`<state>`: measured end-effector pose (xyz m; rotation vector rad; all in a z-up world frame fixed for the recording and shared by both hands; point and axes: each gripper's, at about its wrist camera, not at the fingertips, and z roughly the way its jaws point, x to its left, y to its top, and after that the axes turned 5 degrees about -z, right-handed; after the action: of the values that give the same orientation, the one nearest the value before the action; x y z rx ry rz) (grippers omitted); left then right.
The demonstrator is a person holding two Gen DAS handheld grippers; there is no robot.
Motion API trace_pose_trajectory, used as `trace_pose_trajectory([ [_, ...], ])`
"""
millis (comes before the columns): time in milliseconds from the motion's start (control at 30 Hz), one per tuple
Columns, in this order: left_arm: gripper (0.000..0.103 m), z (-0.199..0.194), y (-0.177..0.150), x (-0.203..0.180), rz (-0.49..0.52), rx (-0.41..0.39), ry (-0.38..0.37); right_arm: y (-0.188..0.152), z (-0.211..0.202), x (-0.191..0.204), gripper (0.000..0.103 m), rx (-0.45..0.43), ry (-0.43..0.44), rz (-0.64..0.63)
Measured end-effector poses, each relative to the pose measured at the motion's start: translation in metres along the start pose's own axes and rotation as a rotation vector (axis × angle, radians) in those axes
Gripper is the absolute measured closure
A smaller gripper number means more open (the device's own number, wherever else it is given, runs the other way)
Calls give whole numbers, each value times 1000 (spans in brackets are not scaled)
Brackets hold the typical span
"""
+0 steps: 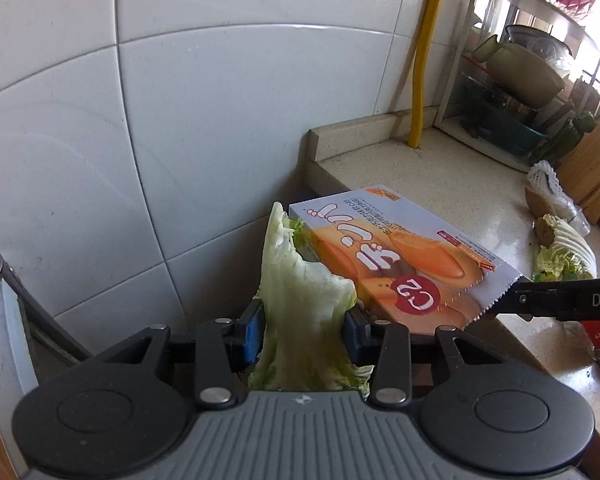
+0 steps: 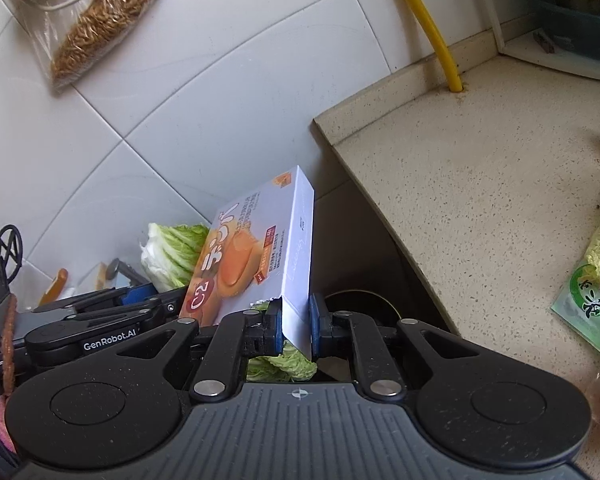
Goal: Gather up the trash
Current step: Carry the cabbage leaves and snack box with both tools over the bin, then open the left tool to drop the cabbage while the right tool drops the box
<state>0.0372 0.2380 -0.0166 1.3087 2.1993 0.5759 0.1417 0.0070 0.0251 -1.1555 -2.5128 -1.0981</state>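
- Left gripper (image 1: 304, 328): fingers clamped on a cabbage leaf (image 1: 300, 280), which stands up between the blue pads.
- Right gripper (image 2: 295, 322): fingers nearly together, pinching the thin end of a flat snack box (image 2: 256, 248); the box tilts up and away from the pads.
- Position: both pieces of trash are held clear of the bench (image 2: 480, 184), off its left edge, in the gap beside the tiled wall (image 1: 200, 120). Leaf and box lie just beside each other.
- Step in hand, as judged: carrying two picked-up items to a bin; no bin can be made out for certain, though a dark round rim (image 2: 364, 300) shows below the right gripper.
- Next move: bring each gripper over the bin mouth, then part the fingers so leaf and box drop.
- Remaining: more cabbage scraps (image 1: 564, 248) and a green wrapper (image 2: 584, 304) lie on the bench.
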Motion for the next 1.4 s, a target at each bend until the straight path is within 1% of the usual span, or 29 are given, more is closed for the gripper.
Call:
trace_pose_trajectory([
  [233,65,7,3,1,-19,22,34,7,15,-7,86,43,14,-6],
  [500,65,14,1,5,-21,51,46,13,26,-11,86,78,26,-3],
  [1033,65,34,9,5,-16,121,64,14,40,-13,86,142,9,27],
  [1400,65,57,13,6,-2,162,69,14,48,-14,86,189,-9,51],
])
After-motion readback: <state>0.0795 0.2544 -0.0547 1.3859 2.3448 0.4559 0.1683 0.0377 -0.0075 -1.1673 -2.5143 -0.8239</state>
